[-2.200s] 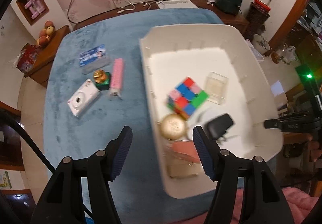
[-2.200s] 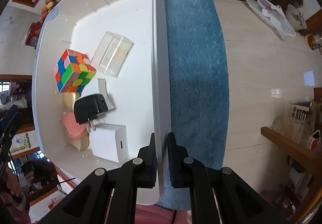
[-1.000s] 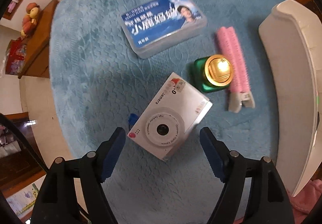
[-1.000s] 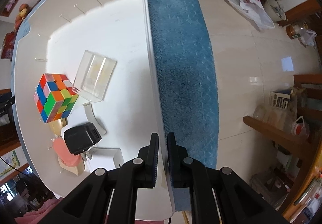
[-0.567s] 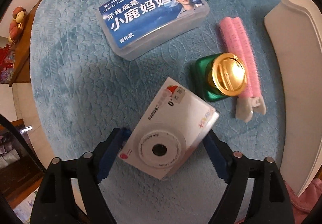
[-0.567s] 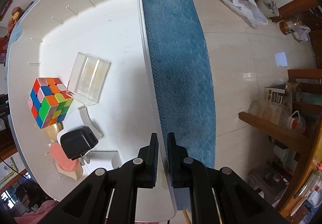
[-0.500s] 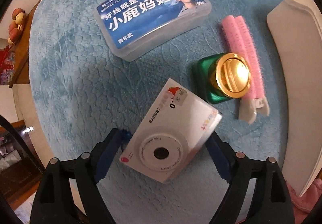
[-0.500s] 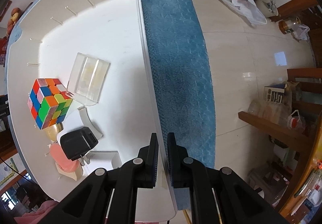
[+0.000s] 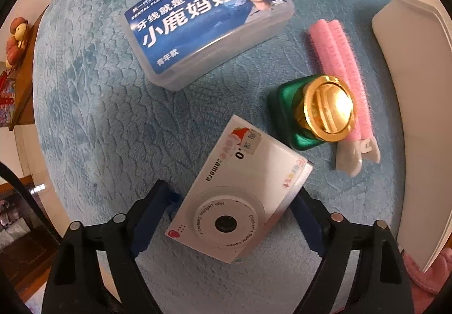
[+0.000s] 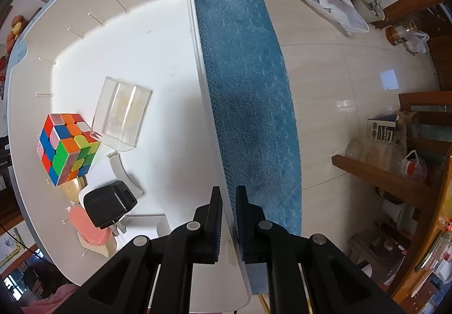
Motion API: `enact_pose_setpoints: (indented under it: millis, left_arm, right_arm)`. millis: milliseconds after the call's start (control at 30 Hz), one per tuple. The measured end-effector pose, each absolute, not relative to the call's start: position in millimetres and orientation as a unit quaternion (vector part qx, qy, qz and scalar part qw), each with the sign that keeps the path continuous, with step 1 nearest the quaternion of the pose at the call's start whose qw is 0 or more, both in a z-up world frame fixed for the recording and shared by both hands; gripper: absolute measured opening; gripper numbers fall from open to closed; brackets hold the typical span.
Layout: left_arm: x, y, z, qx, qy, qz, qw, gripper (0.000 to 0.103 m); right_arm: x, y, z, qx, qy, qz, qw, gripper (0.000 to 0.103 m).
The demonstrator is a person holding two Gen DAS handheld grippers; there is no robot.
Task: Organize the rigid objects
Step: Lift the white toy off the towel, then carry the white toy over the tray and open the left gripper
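A white toy camera (image 9: 240, 195) lies on the blue cloth between the fingers of my left gripper (image 9: 234, 218), which is open around it, its blue pads beside the camera's two ends. Past it stand a green jar with a gold lid (image 9: 313, 113), a pink hair roller clip (image 9: 341, 71) and a blue dental floss box (image 9: 206, 17). My right gripper (image 10: 228, 219) is shut on the side wall of the white bin (image 10: 209, 127). The bin holds a Rubik's cube (image 10: 66, 146), a clear box (image 10: 123, 115), a black charger (image 10: 108, 204) and a pink item (image 10: 87, 226).
The bin's rim (image 9: 406, 88) rises at the right of the left wrist view. The blue cloth (image 10: 245, 93) ends close beyond the bin's right wall, with tiled floor, bags and wooden shelves below. A wooden side table with fruit (image 9: 15, 34) stands far left.
My left gripper left the bin, crossed to the loose items and came down around the camera. The right gripper keeps its hold on the bin wall.
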State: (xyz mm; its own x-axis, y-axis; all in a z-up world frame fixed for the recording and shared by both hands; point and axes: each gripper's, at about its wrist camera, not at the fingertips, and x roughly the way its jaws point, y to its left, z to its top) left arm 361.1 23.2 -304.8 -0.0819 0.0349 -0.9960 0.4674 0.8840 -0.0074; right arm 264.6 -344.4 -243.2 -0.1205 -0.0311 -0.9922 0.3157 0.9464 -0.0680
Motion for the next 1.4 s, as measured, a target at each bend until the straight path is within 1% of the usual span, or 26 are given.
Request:
enact_pose_setpoints:
  millis: [100,133,233,500,667,900,1000,1400]
  left_arm:
    - [358,19,-302,0.177,0.713,-0.161,0.659,0.083]
    - [357,19,-302,0.173,0.713,-0.159,0.661,0.081]
    - [350,18,-300,0.167,0.711,-0.152,0.667,0.079]
    - [328,23,-302,0.131,0.715,-0.123,0.676,0.078]
    - [302,26,-303,0.12,0.713,-0.105,0.683,0.078]
    - [285,40,-306,0.025,0.723,-0.019,0.69,0.077]
    - [272,42,-307,-0.002,0.732,0.0,0.681,0.077]
    - [199,28,-314,-0.038,0.767,0.054,0.639,0.077]
  right_arm:
    - [264,-343,-242,0.092,0.738,-0.13,0.656,0.01]
    - [264,-343,-242,0.09,0.738,-0.129,0.656,0.01]
    - [264,-343,-241,0.087,0.737,-0.126,0.658,0.01]
    - [261,-340,-238,0.079,0.736,-0.114,0.662,0.01]
    - [259,-339,-237,0.075,0.735,-0.103,0.666,0.01]
    - [247,-344,-234,0.094,0.73,-0.091,0.67,0.01]
    - [243,-345,-233,0.098,0.728,-0.084,0.673,0.01]
    - [235,-344,-232,0.1,0.722,-0.05,0.682,0.01]
